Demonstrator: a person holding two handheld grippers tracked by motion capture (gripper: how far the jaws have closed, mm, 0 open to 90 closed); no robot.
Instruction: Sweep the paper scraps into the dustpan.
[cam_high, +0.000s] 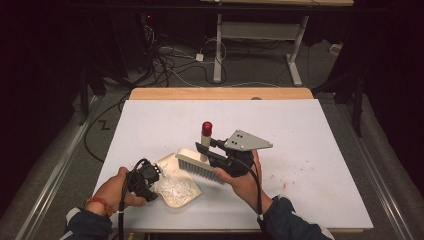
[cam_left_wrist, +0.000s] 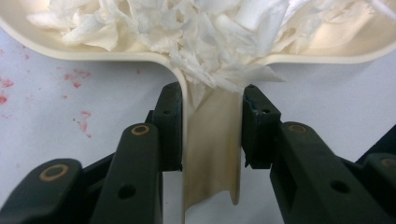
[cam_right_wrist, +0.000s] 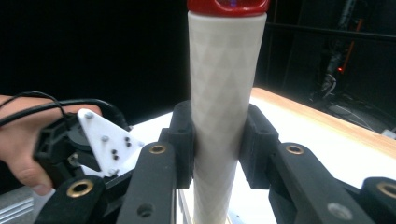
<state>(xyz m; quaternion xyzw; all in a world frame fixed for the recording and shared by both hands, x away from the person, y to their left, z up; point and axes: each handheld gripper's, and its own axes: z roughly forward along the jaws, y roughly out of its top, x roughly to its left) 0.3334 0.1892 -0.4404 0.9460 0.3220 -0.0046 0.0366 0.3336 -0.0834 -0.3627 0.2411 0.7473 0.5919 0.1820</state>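
Gripping: L claw dustpan handle, R claw brush handle.

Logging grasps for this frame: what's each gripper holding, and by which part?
Left gripper is shut on the dustpan by its handle. Right gripper is shut on the brush by the white shaft of its handle, below the red cap.

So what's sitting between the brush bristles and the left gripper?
In the high view, shredded white paper lies in the dustpan between the brush and the left gripper.
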